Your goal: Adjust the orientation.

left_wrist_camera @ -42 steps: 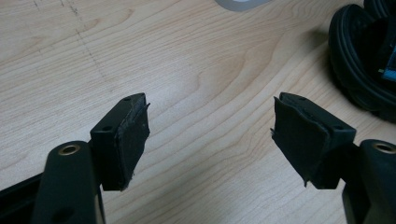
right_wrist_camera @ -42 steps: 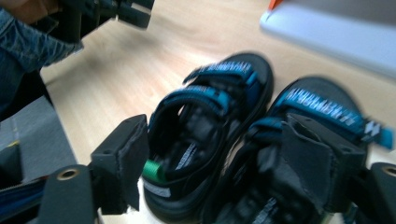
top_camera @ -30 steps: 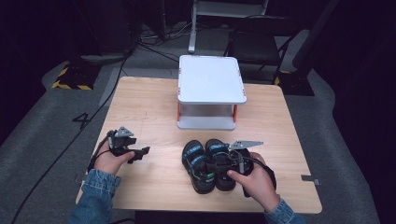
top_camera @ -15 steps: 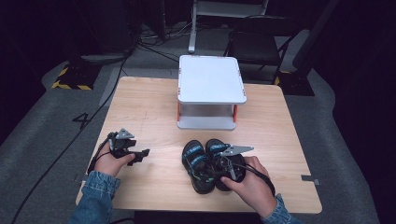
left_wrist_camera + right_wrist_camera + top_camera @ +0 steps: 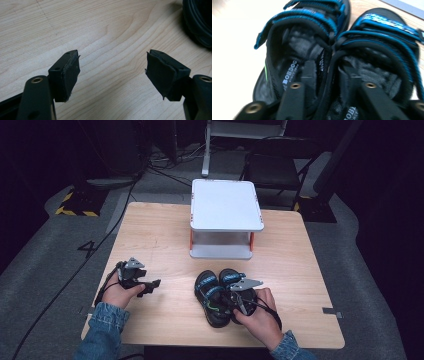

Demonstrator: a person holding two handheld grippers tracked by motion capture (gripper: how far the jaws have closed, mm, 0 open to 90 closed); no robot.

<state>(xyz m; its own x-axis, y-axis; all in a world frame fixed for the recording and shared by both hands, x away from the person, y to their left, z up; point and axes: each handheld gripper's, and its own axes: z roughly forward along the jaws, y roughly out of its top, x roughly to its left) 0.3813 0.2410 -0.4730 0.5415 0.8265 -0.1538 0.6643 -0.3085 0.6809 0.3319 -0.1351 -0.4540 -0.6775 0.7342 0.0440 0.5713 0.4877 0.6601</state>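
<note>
My right gripper has just closed its fingers, one inside each sandal, pinching the pair of sandals together at the tabletop's near edge, ready to lift; my left gripper hovers wide open, empty.

Bright table, dark surroundings, blurred overexposed close-up

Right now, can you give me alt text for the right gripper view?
The right claw has just been closing, one jaw inside each of two black sandals with blue straps, pinching their adjoining inner edges together. The sandals sit side by side on the light wooden table.
</note>
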